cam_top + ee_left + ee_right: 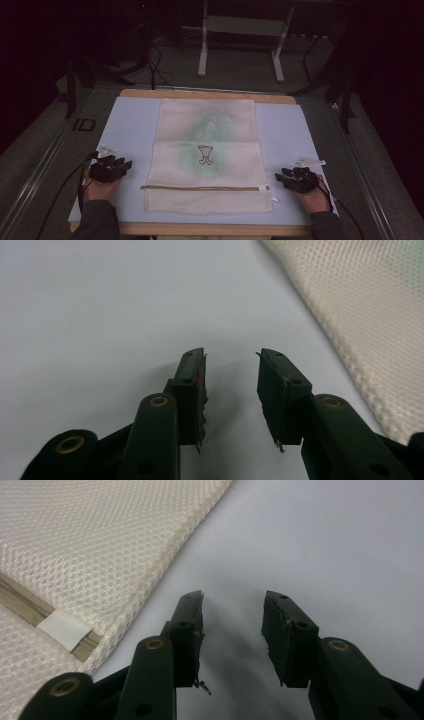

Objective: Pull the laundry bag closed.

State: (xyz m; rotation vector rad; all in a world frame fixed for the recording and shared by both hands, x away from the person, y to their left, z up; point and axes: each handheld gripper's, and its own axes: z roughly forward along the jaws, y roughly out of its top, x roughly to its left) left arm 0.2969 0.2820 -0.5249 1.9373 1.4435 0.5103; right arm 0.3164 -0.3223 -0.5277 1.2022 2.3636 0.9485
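— Where's the mesh bag (207, 155)?
— Flat mid-table, between left gripper (121, 165) and right gripper (283, 176), both wide open, empty.
— Handling?
— Light, floppy; pinch an edge near the zipper (205, 188).

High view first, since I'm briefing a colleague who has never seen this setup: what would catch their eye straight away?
The cream mesh bag lies flat in the middle of the pale blue mat, a green shape showing through it and a small dark emblem at its centre. A zipper runs across it near the person's edge. The left gripper and right gripper rest on the mat at either side of the bag, jaws open and empty.
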